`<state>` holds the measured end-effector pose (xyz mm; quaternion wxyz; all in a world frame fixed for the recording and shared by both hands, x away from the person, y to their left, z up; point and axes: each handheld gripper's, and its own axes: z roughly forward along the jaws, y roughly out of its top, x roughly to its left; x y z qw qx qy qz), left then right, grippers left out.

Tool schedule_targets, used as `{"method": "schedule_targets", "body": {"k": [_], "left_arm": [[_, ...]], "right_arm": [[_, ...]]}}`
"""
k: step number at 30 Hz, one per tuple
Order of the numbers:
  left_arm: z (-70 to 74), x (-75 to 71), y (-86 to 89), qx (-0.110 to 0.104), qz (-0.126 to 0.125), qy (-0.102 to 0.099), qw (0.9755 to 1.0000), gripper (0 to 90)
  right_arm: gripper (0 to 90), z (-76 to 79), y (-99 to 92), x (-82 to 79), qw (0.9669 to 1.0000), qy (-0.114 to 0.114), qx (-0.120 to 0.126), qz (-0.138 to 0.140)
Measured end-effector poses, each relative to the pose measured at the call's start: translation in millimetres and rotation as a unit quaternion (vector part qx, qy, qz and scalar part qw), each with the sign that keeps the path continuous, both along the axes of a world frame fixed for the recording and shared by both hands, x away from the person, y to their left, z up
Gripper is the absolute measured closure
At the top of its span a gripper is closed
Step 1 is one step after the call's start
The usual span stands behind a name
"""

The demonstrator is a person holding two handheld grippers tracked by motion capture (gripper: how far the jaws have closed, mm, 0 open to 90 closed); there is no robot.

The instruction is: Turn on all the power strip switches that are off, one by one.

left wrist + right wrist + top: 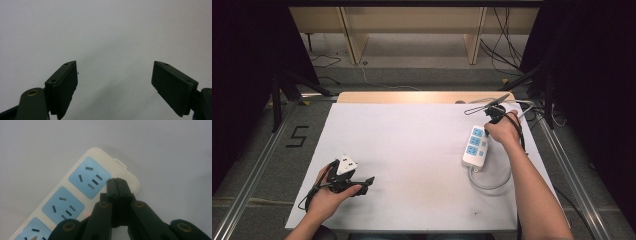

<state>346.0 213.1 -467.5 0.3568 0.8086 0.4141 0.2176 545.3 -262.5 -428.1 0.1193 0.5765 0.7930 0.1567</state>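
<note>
Down at the near edge in the high view, the left gripper idles well apart from the power strip, whose long axis runs away from the person; the right gripper sits at its far end. Left gripper view: jaws wide, nothing between; right gripper view: jaws pinched together, empty, tips over the strip's switch-end corner.

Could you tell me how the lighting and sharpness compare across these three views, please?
High view: the white table sheet is evenly lit and the surroundings fall into darkness. Left gripper view: soft focus, with a faint shadow on the sheet between the open jaws of the left gripper. Right gripper view: the power strip is fairly sharp, and the shut jaws of the right gripper are slightly blurred.
</note>
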Motion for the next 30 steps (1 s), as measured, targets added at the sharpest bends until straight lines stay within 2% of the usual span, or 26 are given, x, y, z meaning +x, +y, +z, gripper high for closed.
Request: {"method": "schedule_targets", "body": {"k": [15,30], "left_arm": [[0.4,-0.6,-0.7,0.002,-0.002,0.001,1.0,20.9],[0.1,-0.8,-1.1,0.0,-0.001,-0.001,1.0,20.9]], "right_arm": [[90.0,-1.3,7.1,-0.8,0.9996,-0.002,-0.029,0.008],[90.0,-1.9,9.1,-0.4,0.9993,-0.004,-0.036,0.01]]}}
